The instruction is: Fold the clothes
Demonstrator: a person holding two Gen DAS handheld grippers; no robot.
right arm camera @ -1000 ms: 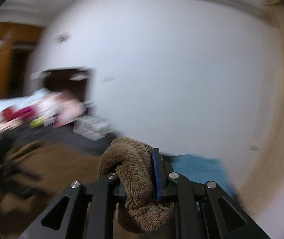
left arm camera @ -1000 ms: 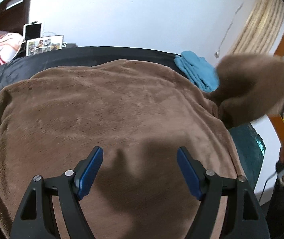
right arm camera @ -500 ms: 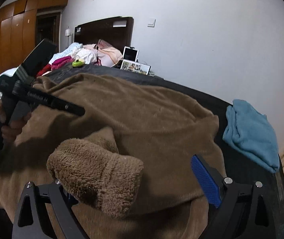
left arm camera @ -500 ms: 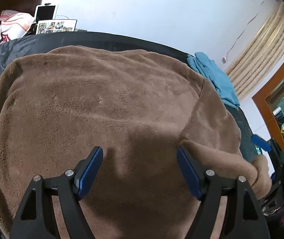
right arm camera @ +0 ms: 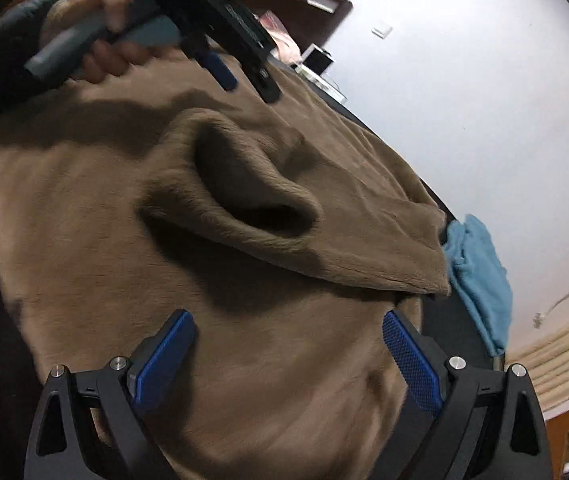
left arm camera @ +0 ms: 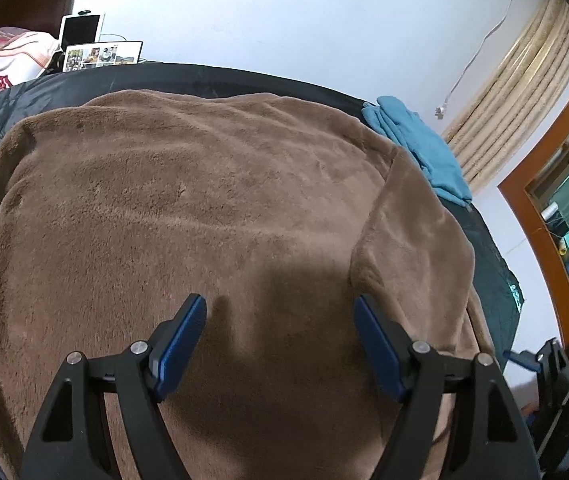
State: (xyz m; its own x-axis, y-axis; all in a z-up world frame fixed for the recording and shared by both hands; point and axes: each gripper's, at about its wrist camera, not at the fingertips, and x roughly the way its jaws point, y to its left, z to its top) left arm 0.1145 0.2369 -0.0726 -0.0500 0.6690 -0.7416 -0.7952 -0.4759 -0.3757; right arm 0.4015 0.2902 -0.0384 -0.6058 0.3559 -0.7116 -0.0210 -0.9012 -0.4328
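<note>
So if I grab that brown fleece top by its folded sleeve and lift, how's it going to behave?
The brown fleece top will probably be floppy: its folded sleeve already sags and curls at the cuff. It looks thick and plush, so likely bulky rather than slippery, and the pile should give a good hold. Spread so wide over the bed, the rest would likely drag behind.

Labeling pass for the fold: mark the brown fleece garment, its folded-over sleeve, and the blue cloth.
brown fleece garment (left arm camera: 156, 216): left wrist view, flat middle of its body.
folded-over sleeve (right arm camera: 268, 240): right wrist view, near the cuff opening's lower edge.
blue cloth (left arm camera: 420, 148): left wrist view, centre.
</note>
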